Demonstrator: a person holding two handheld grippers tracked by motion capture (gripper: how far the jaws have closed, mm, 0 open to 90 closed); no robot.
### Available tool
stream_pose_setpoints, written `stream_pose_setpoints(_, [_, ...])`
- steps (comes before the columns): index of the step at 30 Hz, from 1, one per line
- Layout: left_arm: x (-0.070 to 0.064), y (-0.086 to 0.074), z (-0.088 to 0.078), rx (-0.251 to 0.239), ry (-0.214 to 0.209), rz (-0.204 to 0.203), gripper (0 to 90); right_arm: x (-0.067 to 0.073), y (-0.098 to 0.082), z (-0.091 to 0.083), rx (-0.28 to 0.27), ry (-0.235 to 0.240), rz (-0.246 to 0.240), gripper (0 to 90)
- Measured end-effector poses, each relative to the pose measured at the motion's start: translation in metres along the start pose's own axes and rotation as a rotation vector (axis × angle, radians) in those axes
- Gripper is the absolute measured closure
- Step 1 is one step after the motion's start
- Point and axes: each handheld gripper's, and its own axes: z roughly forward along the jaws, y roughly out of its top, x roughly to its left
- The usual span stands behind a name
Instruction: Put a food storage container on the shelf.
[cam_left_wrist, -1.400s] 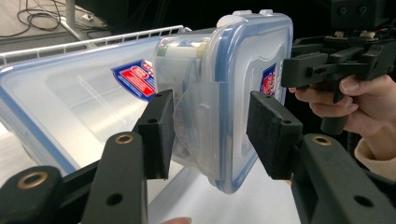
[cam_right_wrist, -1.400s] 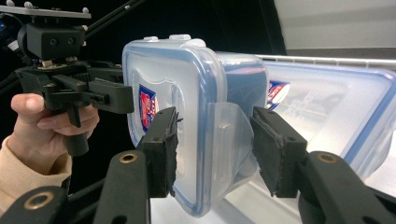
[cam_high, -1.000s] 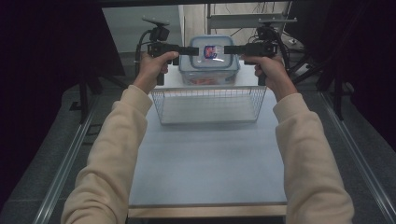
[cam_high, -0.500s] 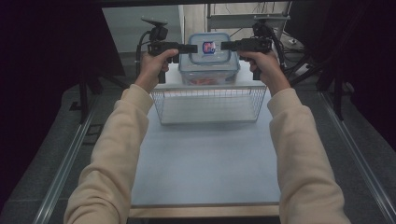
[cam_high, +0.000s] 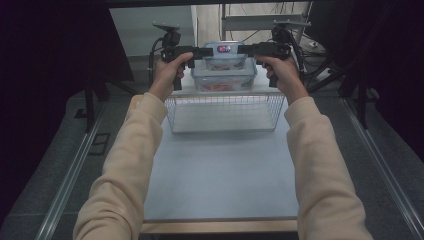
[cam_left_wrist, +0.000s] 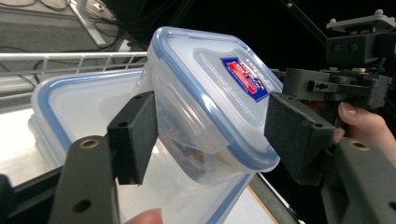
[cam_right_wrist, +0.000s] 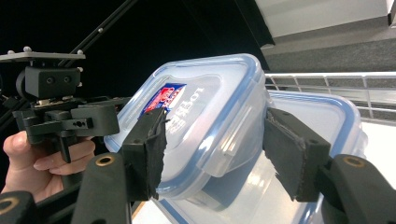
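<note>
1. High view: a person is reaching both cream-sleeved forearms up the frame, one gripper in each hand, the two meeting at the upper centre.
2. The left gripper (cam_high: 209, 51) is pointing in from the left, the right gripper (cam_high: 241, 49) from the right; between their tips a small clear container (cam_high: 225, 55) with a blue-rimmed lid is being held up.
3. The small container is hanging directly above a larger clear container (cam_high: 224, 78), which is sitting on the far end of the table (cam_high: 220, 175), just behind a wire basket (cam_high: 225, 112).
4. Left gripper view: the small container (cam_left_wrist: 212, 93) is sitting tilted between the two black pads (cam_left_wrist: 136, 135). The jaws are spread to the container's width; the left pad is lying against its side wall, the right pad at the lid rim (contact there is hard to confirm).
5. Same view, the larger container (cam_left_wrist: 70, 105) is lying below and behind, its blue-edged lid on; the basket's wire rail is running across the upper left.
6. Right gripper view: the small container (cam_right_wrist: 205, 121) is resting between this gripper's pads (cam_right_wrist: 148, 149), lid label facing the camera, both pads close at its sides; the jaws are spread wide around it, and I cannot tell whether they are pressing.
7. Also there, at the left edge, the other hand (cam_right_wrist: 37, 161) is gripping its handle.
</note>
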Motion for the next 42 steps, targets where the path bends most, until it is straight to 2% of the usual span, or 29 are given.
stream_pose_setpoints(3, [-0.001, 0.0, -0.002, -0.019, 0.017, 0.004, 31.2, 0.0, -0.001, -0.003, -0.02, -0.015, -0.013, 38.6])
stream_pose_setpoints(10, [-0.006, -0.004, -0.016, -0.034, 0.016, 0.026, 28.7, 0.005, -0.002, -0.018, -0.055, -0.009, -0.037, 38.5])
stream_pose_setpoints(16, [-0.01, -0.011, -0.028, -0.042, 0.024, 0.039, 28.1, 0.011, -0.01, -0.029, -0.05, -0.03, -0.066, 38.6])
stream_pose_setpoints(18, [-0.011, -0.015, -0.032, -0.031, 0.022, 0.053, 28.2, 0.011, -0.013, -0.033, -0.047, -0.033, -0.067, 38.4])
stream_pose_setpoints(20, [-0.012, -0.019, -0.034, -0.013, 0.044, 0.082, 28.1, 0.011, -0.017, -0.035, -0.042, -0.024, -0.083, 37.4])
stream_pose_setpoints(26, [-0.012, -0.028, -0.041, -0.008, 0.032, 0.093, 28.1, 0.008, -0.029, -0.041, -0.025, -0.019, -0.108, 35.7])
stream_pose_setpoints(32, [-0.018, -0.046, -0.054, -0.021, 0.036, 0.124, 27.9, 0.007, -0.048, -0.054, -0.039, 0.005, -0.131, 35.2])
stream_pose_setpoints(33, [-0.02, -0.053, -0.058, -0.032, 0.03, 0.134, 27.9, 0.006, -0.052, -0.056, -0.043, 0.01, -0.137, 35.2])
stream_pose_setpoints(38, [-0.027, -0.076, -0.068, -0.016, 0.051, 0.169, 27.3, 0.006, -0.081, -0.07, -0.052, 0.028, -0.161, 34.4])
stream_pose_setpoints(40, [-0.03, -0.09, -0.072, -0.012, 0.042, 0.196, 27.3, 0.006, -0.093, -0.075, -0.051, 0.038, -0.179, 34.1])
stream_pose_setpoints(42, [-0.031, -0.101, -0.075, -0.012, 0.034, 0.203, 27.2, 0.005, -0.102, -0.079, -0.052, 0.042, -0.189, 34.0])
